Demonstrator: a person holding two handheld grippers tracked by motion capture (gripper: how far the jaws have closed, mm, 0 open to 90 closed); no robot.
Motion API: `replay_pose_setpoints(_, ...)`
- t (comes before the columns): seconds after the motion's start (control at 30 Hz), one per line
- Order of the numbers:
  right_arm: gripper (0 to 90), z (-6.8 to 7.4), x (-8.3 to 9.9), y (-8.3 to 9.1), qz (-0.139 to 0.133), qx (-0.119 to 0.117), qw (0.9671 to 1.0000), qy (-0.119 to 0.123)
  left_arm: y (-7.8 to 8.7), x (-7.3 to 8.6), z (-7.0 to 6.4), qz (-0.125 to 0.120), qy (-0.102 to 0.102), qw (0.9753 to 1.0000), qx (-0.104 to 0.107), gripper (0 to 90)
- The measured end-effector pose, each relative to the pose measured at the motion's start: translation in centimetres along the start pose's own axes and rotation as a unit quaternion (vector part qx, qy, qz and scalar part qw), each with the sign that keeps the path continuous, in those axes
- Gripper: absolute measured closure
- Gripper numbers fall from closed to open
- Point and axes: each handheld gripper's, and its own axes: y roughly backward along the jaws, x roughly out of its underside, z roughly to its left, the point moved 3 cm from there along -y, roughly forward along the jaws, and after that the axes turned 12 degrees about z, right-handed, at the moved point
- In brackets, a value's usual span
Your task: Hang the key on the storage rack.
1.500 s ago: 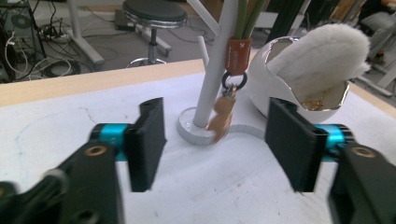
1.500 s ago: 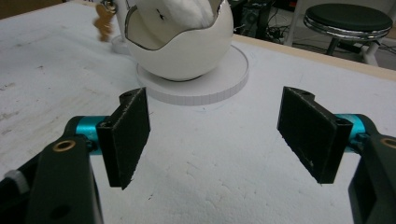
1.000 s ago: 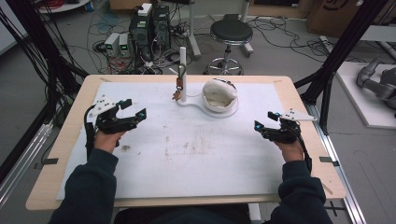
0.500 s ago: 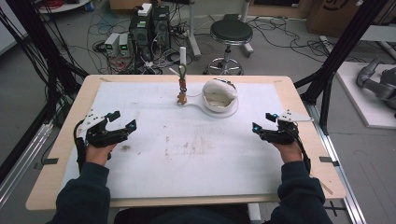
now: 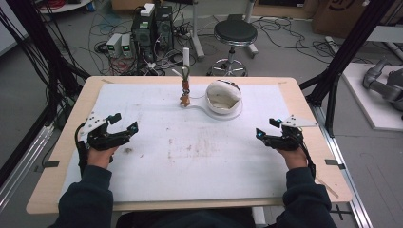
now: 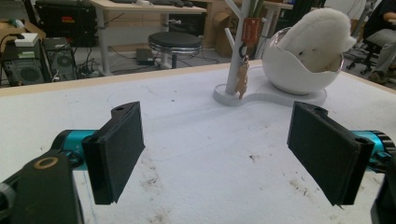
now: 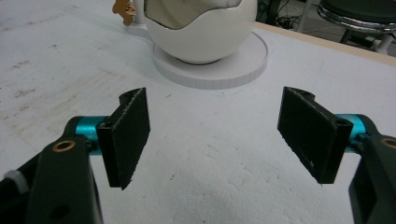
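Observation:
A white stand point(image 5: 186, 59) rises at the far middle of the white mat point(image 5: 199, 156), with a small brown keychain figure point(image 5: 184, 99) hanging from its hook. Beside it, on the same flat white base point(image 7: 215, 70), sits a white egg-shaped bowl point(image 5: 223, 97) holding a white plush point(image 6: 317, 32). My left gripper point(image 5: 126, 122) rests at the mat's left side, open, with nothing between its jaws; the left gripper view has the gripper point(image 6: 219, 154) facing the stand point(image 6: 238, 46) and the bowl point(image 6: 299, 70). At the right side my right gripper point(image 5: 266, 127) is open and holds nothing; in its own view the gripper point(image 7: 215, 135) points at the bowl point(image 7: 201, 37).
The mat's middle carries brown stains point(image 5: 190, 147). Wooden table edges point(image 5: 62, 156) frame the mat. Behind the table are a black stool point(image 5: 233, 33), computer towers point(image 5: 154, 23) and floor cables. Black frame posts point(image 5: 332, 71) stand at both sides.
My left gripper drew back toward the near left of the mat, away from the stand, then held still. The right gripper barely shifted. Both stay open.

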Motion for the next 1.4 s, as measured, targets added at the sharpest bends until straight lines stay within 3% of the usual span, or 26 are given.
replay_pose_setpoints(0.37, 22.3, 0.2, 0.4, 0.3, 0.006, 0.001, 1.0000, -0.001, -0.1, -0.1, -0.3, -0.002, -0.004, 0.9999, 0.010, 18.5)
replay_pose_setpoints(0.9, 22.2, -0.1, 1.2, 1.1, 0.006, 0.011, 0.9998, -0.012, -0.8, -0.2, -1.5, 0.008, -0.025, 0.9994, 0.025, 18.5)
replay_pose_setpoints(1.4, 22.2, -0.4, 1.4, 1.0, 0.002, 0.012, 0.9998, -0.016, -0.9, -0.1, -1.3, 0.010, -0.020, 0.9994, 0.026, 18.7)
